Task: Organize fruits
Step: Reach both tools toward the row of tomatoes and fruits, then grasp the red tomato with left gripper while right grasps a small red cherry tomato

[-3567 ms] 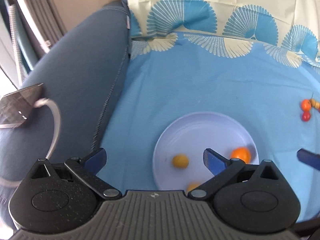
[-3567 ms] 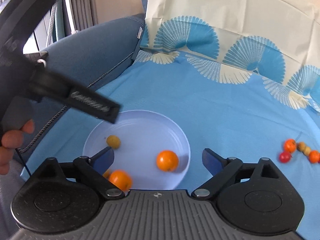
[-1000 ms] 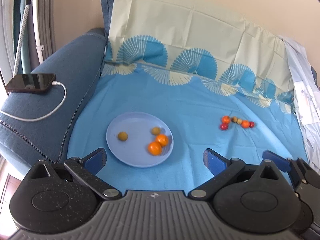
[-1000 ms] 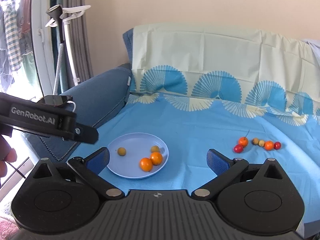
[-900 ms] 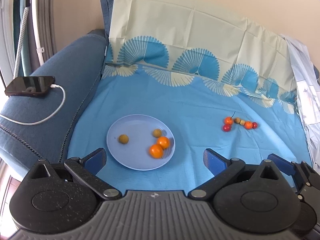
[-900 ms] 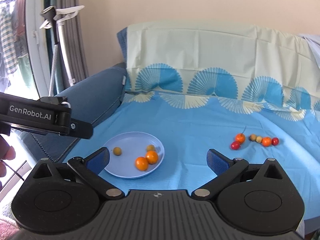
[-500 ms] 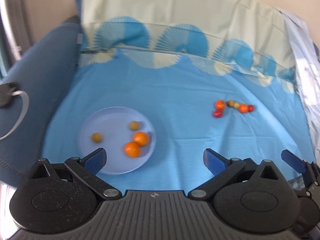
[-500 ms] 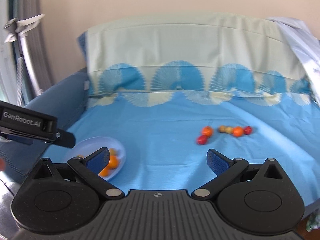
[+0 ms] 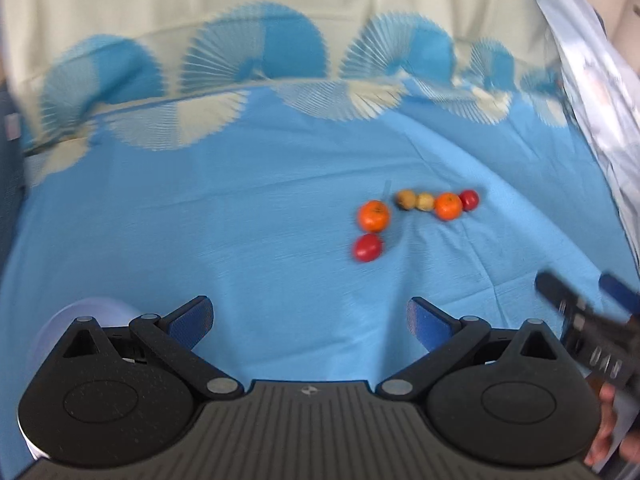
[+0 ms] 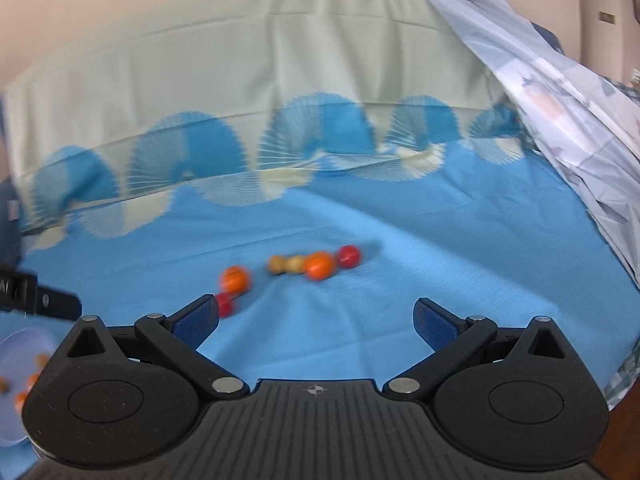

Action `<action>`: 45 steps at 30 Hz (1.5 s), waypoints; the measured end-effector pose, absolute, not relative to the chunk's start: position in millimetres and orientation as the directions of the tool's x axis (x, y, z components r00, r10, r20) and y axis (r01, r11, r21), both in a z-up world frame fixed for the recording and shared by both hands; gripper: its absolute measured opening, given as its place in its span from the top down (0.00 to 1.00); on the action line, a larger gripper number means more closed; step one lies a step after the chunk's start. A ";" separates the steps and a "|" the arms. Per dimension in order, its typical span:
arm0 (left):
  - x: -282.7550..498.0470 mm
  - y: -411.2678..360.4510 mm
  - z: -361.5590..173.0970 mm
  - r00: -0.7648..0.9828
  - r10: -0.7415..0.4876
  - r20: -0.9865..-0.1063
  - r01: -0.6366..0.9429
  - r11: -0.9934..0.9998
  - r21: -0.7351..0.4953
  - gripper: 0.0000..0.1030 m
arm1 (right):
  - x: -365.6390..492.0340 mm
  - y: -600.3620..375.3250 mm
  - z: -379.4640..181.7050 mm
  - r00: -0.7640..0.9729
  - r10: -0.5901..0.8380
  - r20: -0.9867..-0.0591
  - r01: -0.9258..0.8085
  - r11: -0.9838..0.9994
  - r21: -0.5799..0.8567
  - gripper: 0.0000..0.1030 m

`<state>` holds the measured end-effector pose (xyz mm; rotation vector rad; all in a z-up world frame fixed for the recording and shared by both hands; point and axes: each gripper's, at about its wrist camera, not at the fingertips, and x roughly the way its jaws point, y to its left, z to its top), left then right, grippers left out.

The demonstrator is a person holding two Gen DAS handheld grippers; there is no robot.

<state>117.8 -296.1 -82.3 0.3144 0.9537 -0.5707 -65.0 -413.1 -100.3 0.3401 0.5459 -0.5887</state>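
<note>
Several loose fruits lie on the blue cloth: an orange (image 9: pixel 373 214), a red fruit (image 9: pixel 367 247) below it, two small brown fruits (image 9: pixel 415 200), a second orange (image 9: pixel 447 206) and another red fruit (image 9: pixel 469 199). The right wrist view shows the same row, blurred, with the left orange (image 10: pixel 235 279) and right orange (image 10: pixel 319 265). My left gripper (image 9: pixel 310 318) is open and holds nothing, short of the fruits. My right gripper (image 10: pixel 316 320) is open too, with nothing between its fingers. The pale plate (image 10: pixel 24 344), with several fruits in it, sits at the far left.
A patterned cream and blue cloth covers the sofa back (image 10: pixel 240 92). A pale crumpled sheet (image 10: pixel 560 92) hangs at the right. The plate's rim (image 9: pixel 60 316) shows behind my left gripper's left finger. A hand (image 9: pixel 608 432) holds the other gripper at the right edge.
Both grippers have swung right, away from the plate and toward the loose fruits, which now sit nearer and more central. Both stay open. The phone and sofa arm have left the view.
</note>
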 end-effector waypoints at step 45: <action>178.8 -352.8 -190.4 0.378 -0.274 -0.884 0.660 0.749 0.050 0.34 | 61.1 -541.6 -238.2 0.657 -0.426 -0.622 0.582 0.811 0.059 0.69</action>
